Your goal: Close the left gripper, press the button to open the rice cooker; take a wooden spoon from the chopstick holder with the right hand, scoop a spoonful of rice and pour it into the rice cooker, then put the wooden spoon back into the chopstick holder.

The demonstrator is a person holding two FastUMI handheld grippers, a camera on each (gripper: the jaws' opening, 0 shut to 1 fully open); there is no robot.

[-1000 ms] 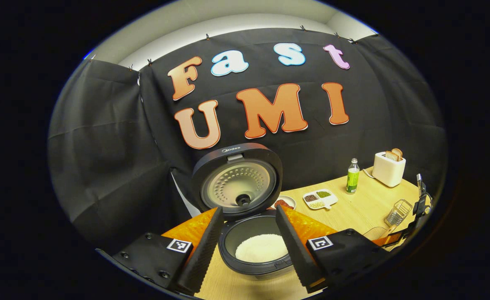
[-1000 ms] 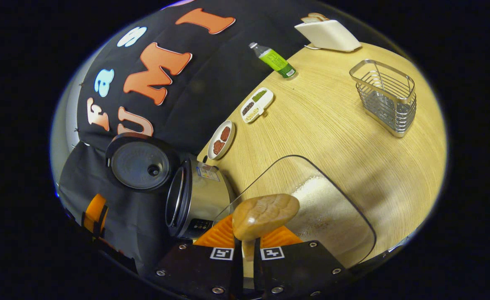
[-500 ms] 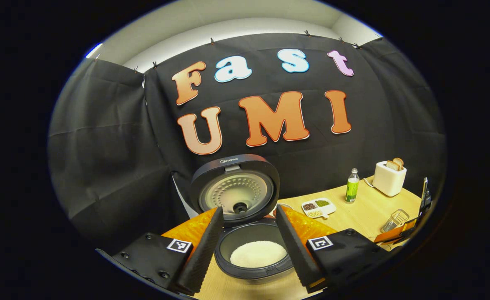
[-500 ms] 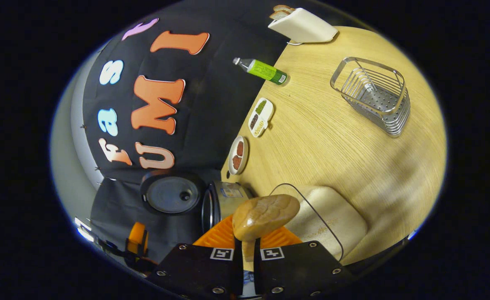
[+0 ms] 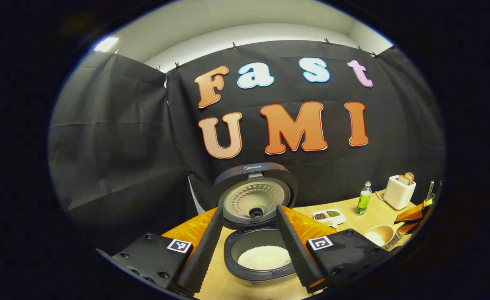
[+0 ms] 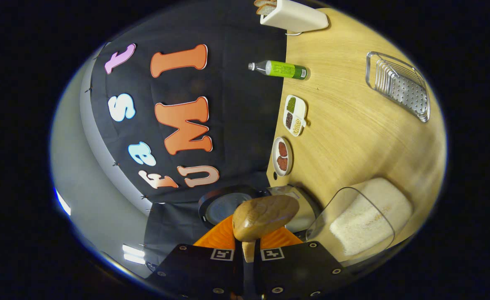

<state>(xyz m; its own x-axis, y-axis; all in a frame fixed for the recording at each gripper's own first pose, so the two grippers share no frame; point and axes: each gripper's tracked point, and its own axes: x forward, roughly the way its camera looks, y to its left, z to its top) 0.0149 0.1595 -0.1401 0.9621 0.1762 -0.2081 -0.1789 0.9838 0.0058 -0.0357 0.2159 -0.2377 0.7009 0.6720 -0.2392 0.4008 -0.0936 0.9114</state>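
The black rice cooker (image 5: 261, 233) stands open at 6 o'clock, white rice inside. The left gripper (image 5: 249, 246) gapes, empty. The right gripper (image 6: 248, 258) clamps the brown wooden spoon (image 6: 265, 216). Pouring and returning it to the wire chopstick holder (image 6: 399, 85) seemingly remain.

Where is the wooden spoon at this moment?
In the right gripper view the wooden spoon is clamped in the right tool, its bowl in front of the open rice cooker, beside the clear rice container.
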